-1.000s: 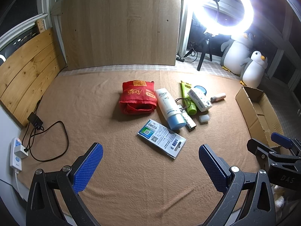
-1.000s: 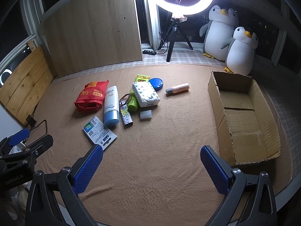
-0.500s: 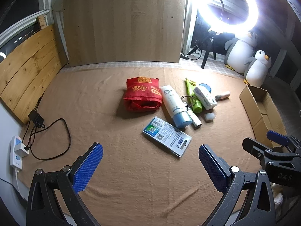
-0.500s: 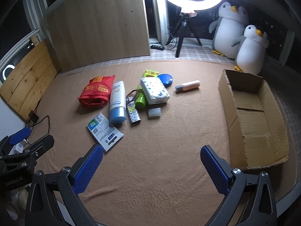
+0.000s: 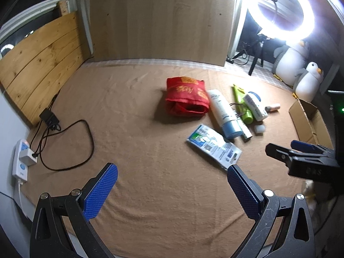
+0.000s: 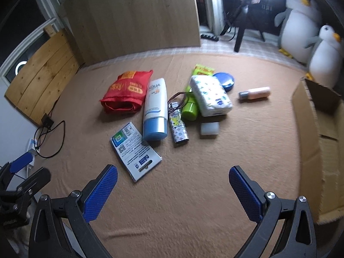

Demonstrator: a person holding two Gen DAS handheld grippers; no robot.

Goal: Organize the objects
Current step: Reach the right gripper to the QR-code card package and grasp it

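Note:
A cluster of items lies on the brown blanket: a red pouch (image 6: pixel 126 92), a white and blue tube (image 6: pixel 155 109), a flat packet (image 6: pixel 134 150), a patterned small box (image 6: pixel 178 126), a green bottle (image 6: pixel 190 107), a tissue pack (image 6: pixel 211 95), a blue tin (image 6: pixel 224 78), a pink bottle (image 6: pixel 255 93) and a white block (image 6: pixel 209 128). An open cardboard box (image 6: pixel 322 129) stands at the right. My right gripper (image 6: pixel 173 190) is open and empty, just short of the packet. My left gripper (image 5: pixel 172 189) is open and empty, left of the cluster, where the red pouch (image 5: pixel 186 99) and packet (image 5: pixel 212 145) show.
A power strip (image 5: pixel 20 161) with a black cable (image 5: pixel 68 144) lies at the blanket's left edge. Wooden panels (image 5: pixel 43 64) stand at the left and back. A ring light (image 5: pixel 277 10) on a tripod and two penguin toys (image 6: pixel 311 32) are at the back right.
Both grippers have moved forward toward the cluster, so the items look larger. The left view has swung left, shifting the items to the right. Both grippers stay open.

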